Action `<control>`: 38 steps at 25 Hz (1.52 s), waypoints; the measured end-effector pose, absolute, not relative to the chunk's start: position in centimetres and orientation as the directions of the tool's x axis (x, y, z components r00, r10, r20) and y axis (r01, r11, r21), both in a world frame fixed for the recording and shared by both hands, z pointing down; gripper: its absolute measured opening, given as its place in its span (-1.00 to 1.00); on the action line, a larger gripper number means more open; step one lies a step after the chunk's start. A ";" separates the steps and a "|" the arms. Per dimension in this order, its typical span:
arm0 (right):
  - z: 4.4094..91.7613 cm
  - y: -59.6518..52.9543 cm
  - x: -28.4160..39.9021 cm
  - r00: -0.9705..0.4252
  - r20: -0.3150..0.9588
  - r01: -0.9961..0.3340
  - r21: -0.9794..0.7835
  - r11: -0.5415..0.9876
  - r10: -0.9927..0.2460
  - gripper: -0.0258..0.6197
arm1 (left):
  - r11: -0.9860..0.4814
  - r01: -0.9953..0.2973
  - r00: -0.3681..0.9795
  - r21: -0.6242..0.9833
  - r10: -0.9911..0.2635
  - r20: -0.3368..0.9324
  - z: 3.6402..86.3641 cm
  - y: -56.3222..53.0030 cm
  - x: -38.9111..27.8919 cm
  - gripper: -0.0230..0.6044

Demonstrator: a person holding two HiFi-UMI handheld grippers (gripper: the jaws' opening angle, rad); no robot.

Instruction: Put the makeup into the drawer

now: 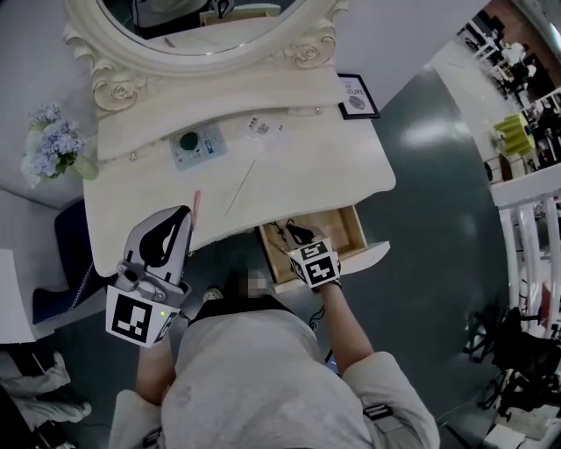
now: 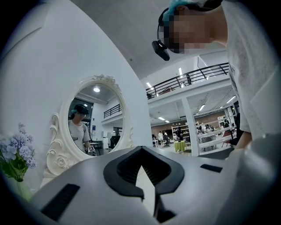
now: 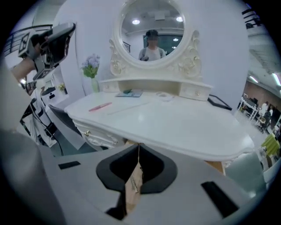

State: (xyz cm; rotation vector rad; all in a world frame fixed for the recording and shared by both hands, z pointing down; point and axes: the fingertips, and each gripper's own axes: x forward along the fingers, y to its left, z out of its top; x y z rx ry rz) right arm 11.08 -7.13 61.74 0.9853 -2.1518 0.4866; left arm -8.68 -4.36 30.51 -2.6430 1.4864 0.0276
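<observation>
On the white dressing table [image 1: 307, 167] lie a pink makeup pencil [image 1: 195, 204], a thin white stick [image 1: 241, 187] and a teal compact [image 1: 197, 146]; the right gripper view shows the pencil [image 3: 100, 107] and the compact [image 3: 129, 92] too. The wooden drawer [image 1: 346, 230] under the table's front stands pulled out with dark items inside. My right gripper [image 1: 298, 238] hovers over the drawer, tilted down, shut and empty [image 3: 138, 148]. My left gripper [image 1: 181, 217] is held level at the table's front left edge, shut with nothing in it [image 2: 141, 150].
An oval mirror [image 1: 202, 22] in a carved frame stands at the back of the table. Pale blue flowers [image 1: 53, 140] stand at the left and a black picture frame [image 1: 358, 96] lies at the back right. A dark chair [image 1: 74, 254] stands left of the table.
</observation>
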 end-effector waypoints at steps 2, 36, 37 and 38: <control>59.9 -7.2 10.6 -0.479 0.684 -0.787 -0.057 0.614 -0.551 -0.84 | -0.523 -0.848 0.529 -0.089 -0.846 -0.069 30.3 -4.1 -8.9 -0.89; 36.7 -6.6 5.2 -0.569 0.123 -0.822 -0.078 0.564 -0.813 -0.84 | -0.563 -0.824 0.567 -0.068 -0.813 -0.132 28.3 -3.2 -12.6 -0.89; 36.2 -6.5 5.1 -0.570 0.111 -0.821 -0.077 0.565 -0.814 -0.84 | -0.564 -0.823 0.567 -0.066 -0.812 -0.135 28.2 -3.2 -12.7 -0.89; 35.6 -6.4 5.1 -0.572 0.097 -0.820 -0.077 0.567 -0.814 -0.84 | -0.565 -0.822 0.569 -0.065 -0.811 -0.137 28.1 -3.2 -12.7 -0.89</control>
